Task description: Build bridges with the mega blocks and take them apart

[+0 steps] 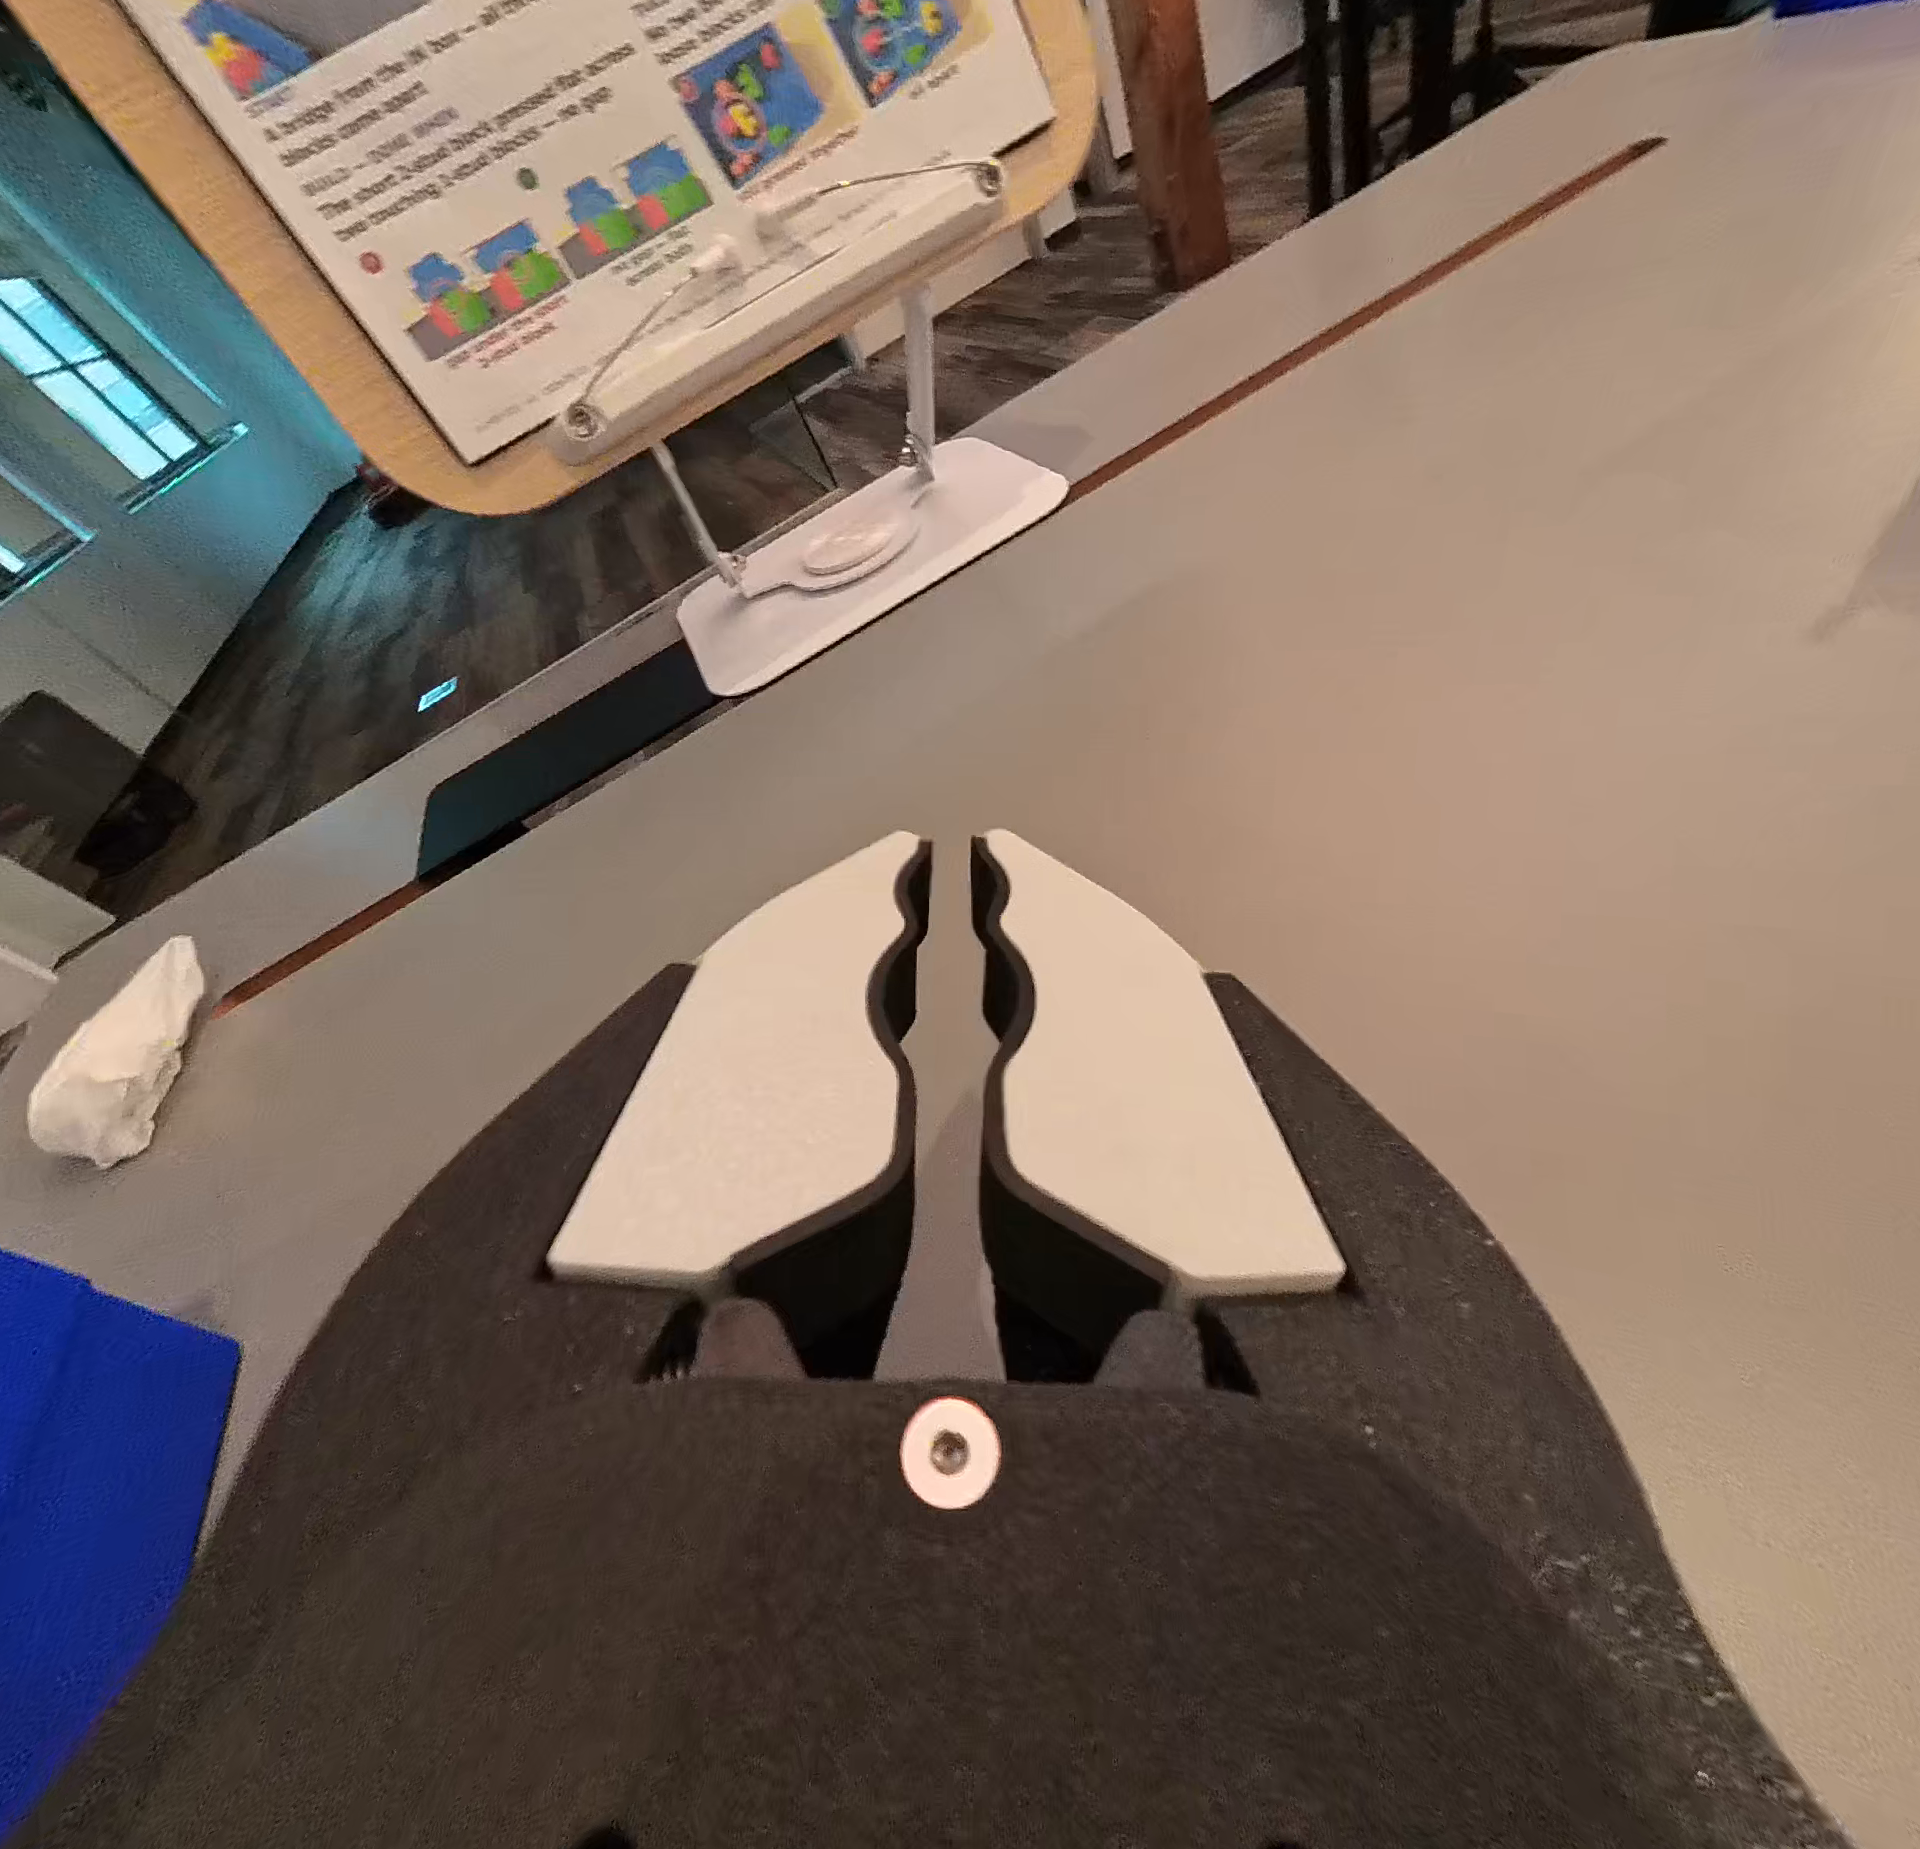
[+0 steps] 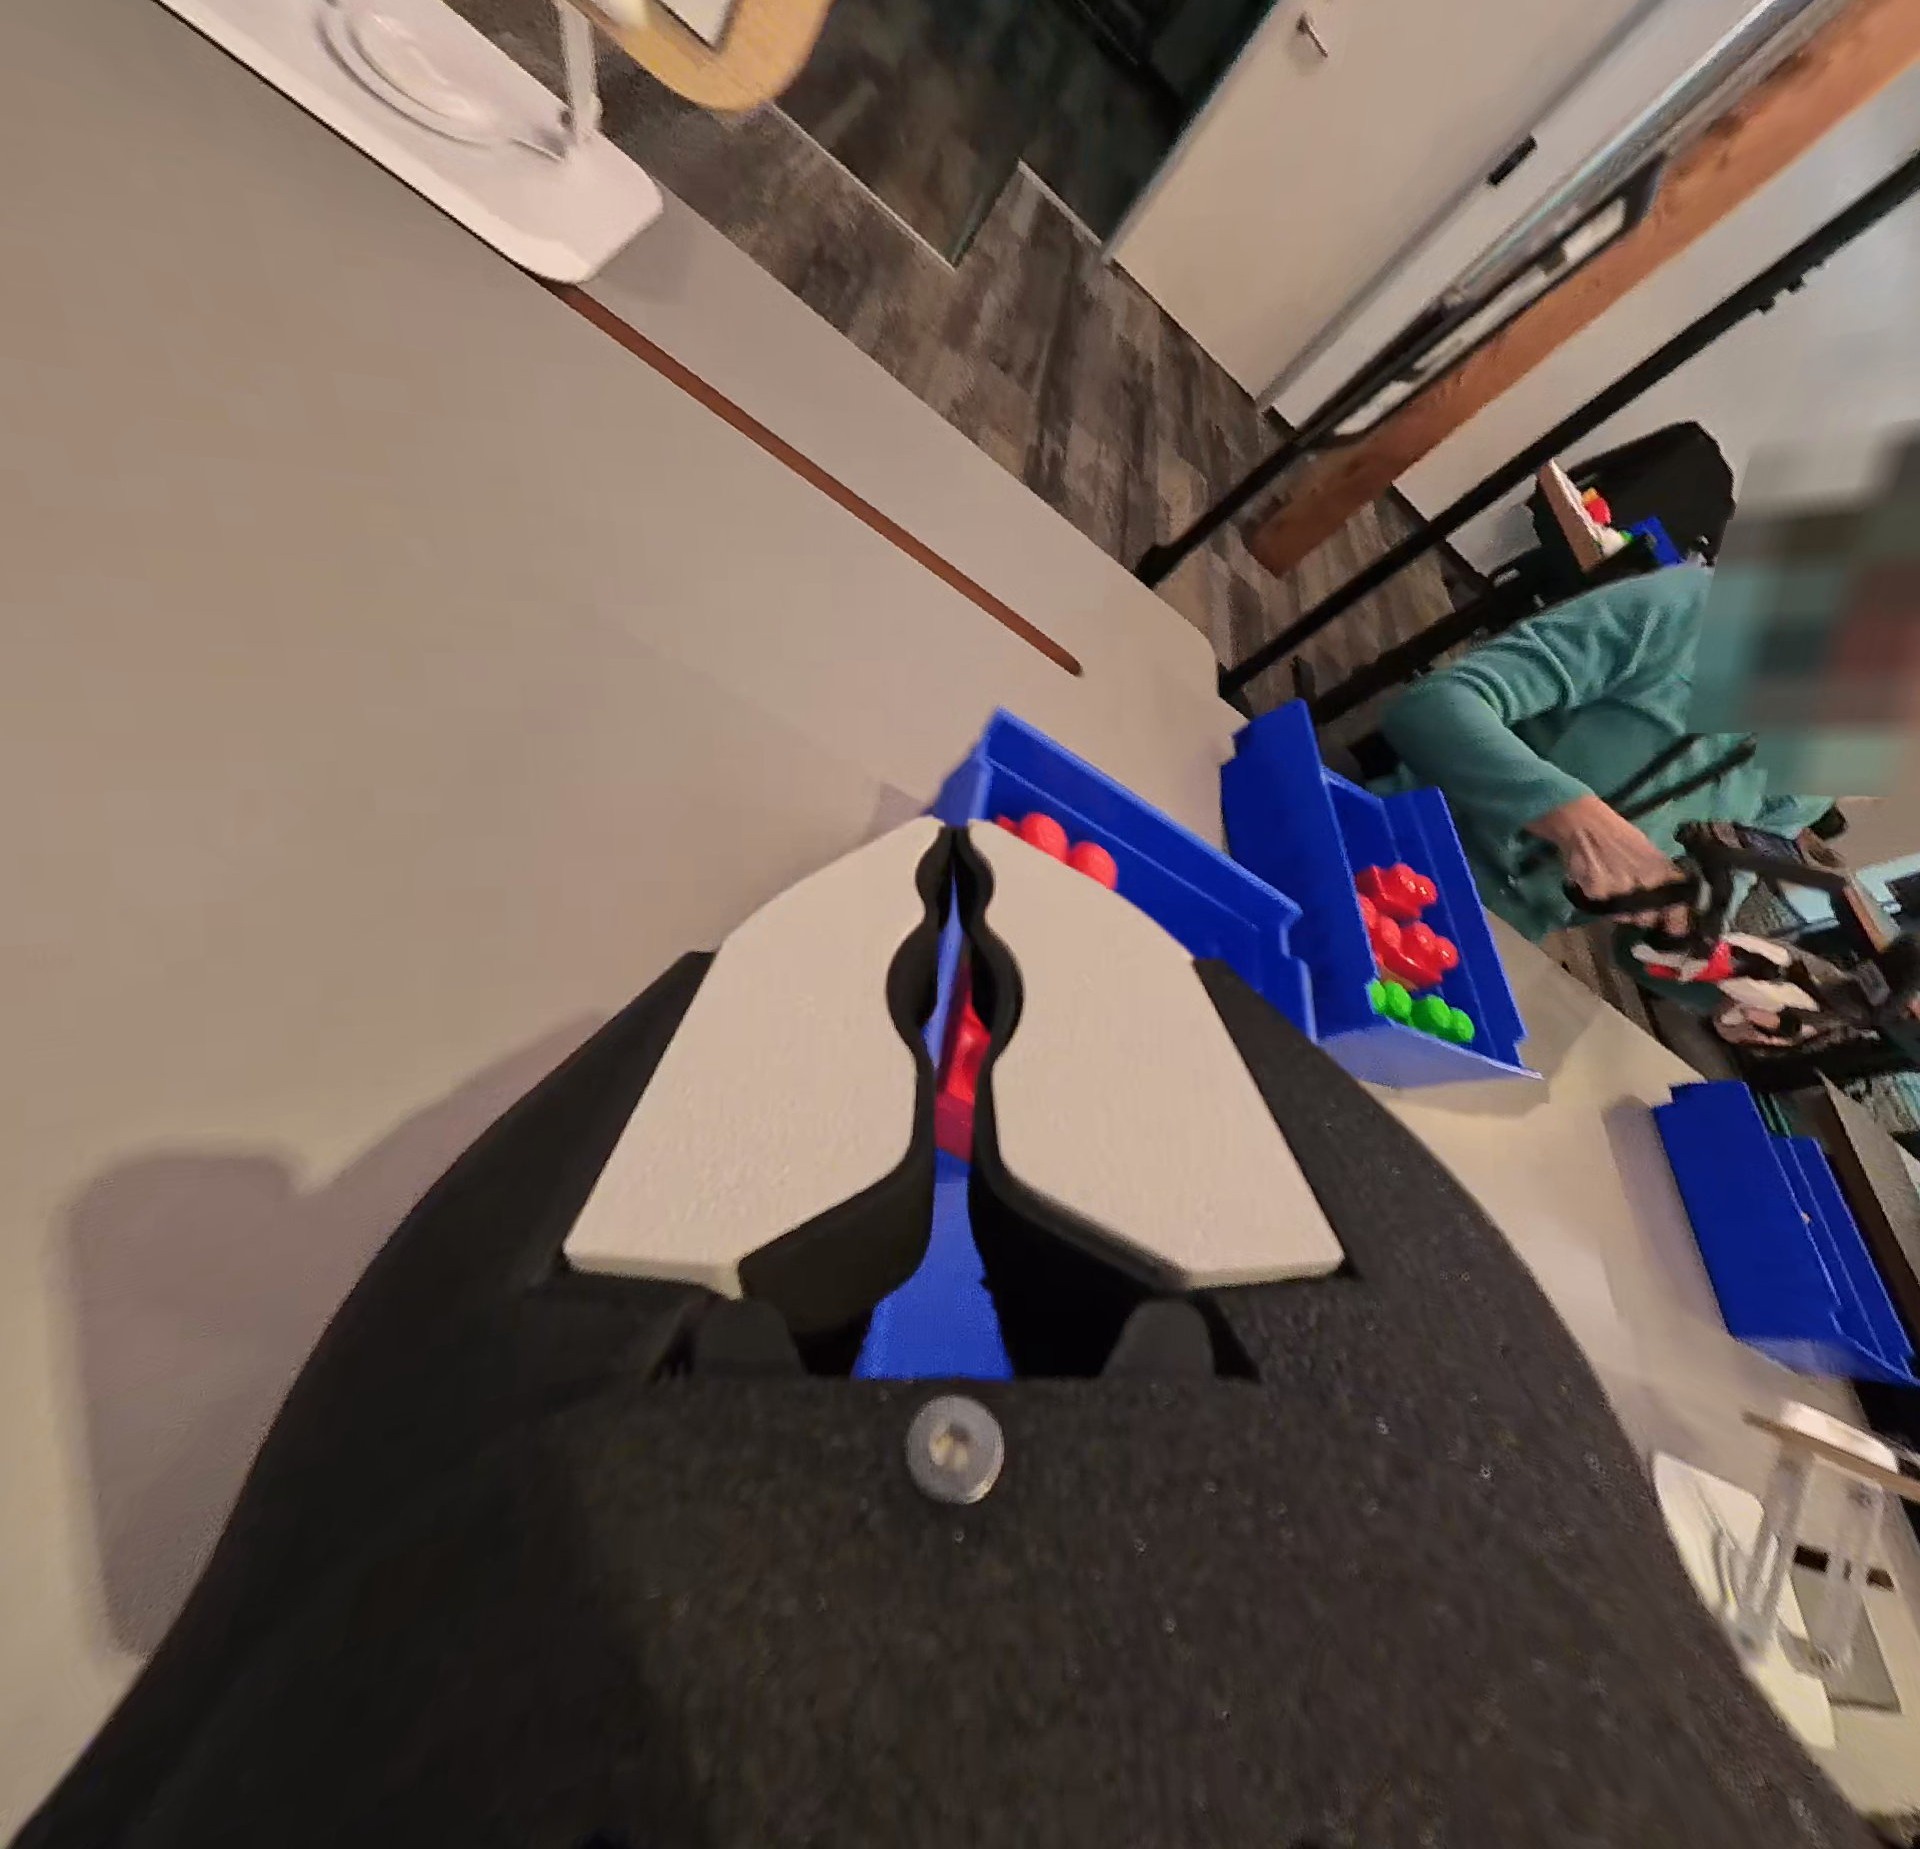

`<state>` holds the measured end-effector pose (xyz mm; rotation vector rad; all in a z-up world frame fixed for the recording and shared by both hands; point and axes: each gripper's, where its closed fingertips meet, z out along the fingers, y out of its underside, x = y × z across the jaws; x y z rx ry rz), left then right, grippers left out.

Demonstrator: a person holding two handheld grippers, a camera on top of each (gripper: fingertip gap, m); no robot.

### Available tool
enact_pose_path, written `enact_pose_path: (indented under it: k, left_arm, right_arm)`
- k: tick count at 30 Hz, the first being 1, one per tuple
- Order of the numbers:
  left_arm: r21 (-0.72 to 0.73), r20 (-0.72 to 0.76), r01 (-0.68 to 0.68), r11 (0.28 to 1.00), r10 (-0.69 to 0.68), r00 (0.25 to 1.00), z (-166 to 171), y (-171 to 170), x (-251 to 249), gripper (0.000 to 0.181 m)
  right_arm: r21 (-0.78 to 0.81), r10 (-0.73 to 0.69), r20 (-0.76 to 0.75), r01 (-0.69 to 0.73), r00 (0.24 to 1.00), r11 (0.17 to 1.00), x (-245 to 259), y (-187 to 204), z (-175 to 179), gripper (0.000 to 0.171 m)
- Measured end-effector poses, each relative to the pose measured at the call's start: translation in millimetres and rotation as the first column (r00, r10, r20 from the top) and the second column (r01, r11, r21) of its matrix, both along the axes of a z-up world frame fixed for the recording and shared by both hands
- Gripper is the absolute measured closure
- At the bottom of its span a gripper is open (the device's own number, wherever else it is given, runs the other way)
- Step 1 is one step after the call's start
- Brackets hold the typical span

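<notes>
Right gripper (image 2: 961,843) has its pale, wavy-edged fingers pinched almost tip to tip on nothing, and straight ahead, just beyond and below them, sits the blue bin (image 2: 1164,864) holding glossy, knobbly red blocks (image 2: 1060,849), its long side running away to the right. Left gripper (image 1: 951,849) shows only a narrow slit, also empty, over bare matte grey table (image 1: 1455,760), so the right is clearly nearer
</notes>
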<state>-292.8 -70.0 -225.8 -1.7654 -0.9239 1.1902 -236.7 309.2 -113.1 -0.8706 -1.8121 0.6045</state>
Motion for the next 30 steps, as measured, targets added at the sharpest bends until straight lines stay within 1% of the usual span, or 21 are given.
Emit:
enact_pose_path:
  k: [3,7,10,12,14,15,17,20,23,30]
  left_arm:
    - [0.033,-0.006,-0.055,0.998,0.055,0.998,4.4,-12.1,-1.1,0.171]
    - [0.099,-0.018,-0.113,0.989,0.115,0.993,11.5,-28.7,-2.5,0.166]
    - [0.132,-0.011,-0.125,0.983,0.128,0.992,12.7,-35.0,-3.8,0.165]
    - [0.145,-0.010,-0.127,0.981,0.130,0.991,13.6,-37.2,-3.9,0.165]
    - [0.155,-0.016,-0.131,0.979,0.135,0.991,15.4,-39.4,-3.5,0.164]
    - [0.161,-0.019,-0.131,0.978,0.136,0.991,16.2,-40.3,-3.6,0.164]
    - [0.168,-0.015,-0.135,0.976,0.139,0.990,15.9,-42.3,-3.9,0.163]
    - [0.181,-0.012,-0.136,0.974,0.141,0.990,16.3,-45.1,-3.8,0.163]
    - [0.193,-0.020,-0.134,0.972,0.140,0.990,19.6,-47.0,-2.5,0.163]
    - [0.171,-0.051,-0.096,0.981,0.106,0.993,24.8,-40.1,2.2,0.163]
  right_arm:
    - [-0.012,0.043,-0.014,-0.043,0.999,0.999,-9.7,-37.5,-10.2,0.166]
    - [-0.058,0.126,-0.056,-0.129,0.990,0.990,-26.7,-94.2,-27.0,0.166]
    - [-0.058,0.166,-0.029,-0.167,0.986,0.984,-41.3,-134.5,-48.5,0.165]
    - [-0.024,0.152,-0.038,-0.153,0.988,0.988,-51.8,-154.9,-58.5,0.167]
    - [0.001,0.118,-0.088,-0.119,0.989,0.993,-61.6,-171.6,-60.8,0.170]
    - [0.000,0.110,-0.100,-0.111,0.989,0.994,-65.2,-181.1,-62.6,0.170]
    - [-0.009,0.099,-0.101,-0.100,0.990,0.995,-71.4,-199.1,-68.0,0.164]
    - [-0.017,0.091,-0.086,-0.093,0.992,0.996,-77.3,-219.3,-74.5,0.163]
    - [-0.041,0.092,-0.073,-0.095,0.993,0.995,-79.8,-231.3,-76.8,0.163]
    - [-0.048,0.102,-0.048,-0.104,0.994,0.993,-79.3,-238.1,-82.2,0.162]
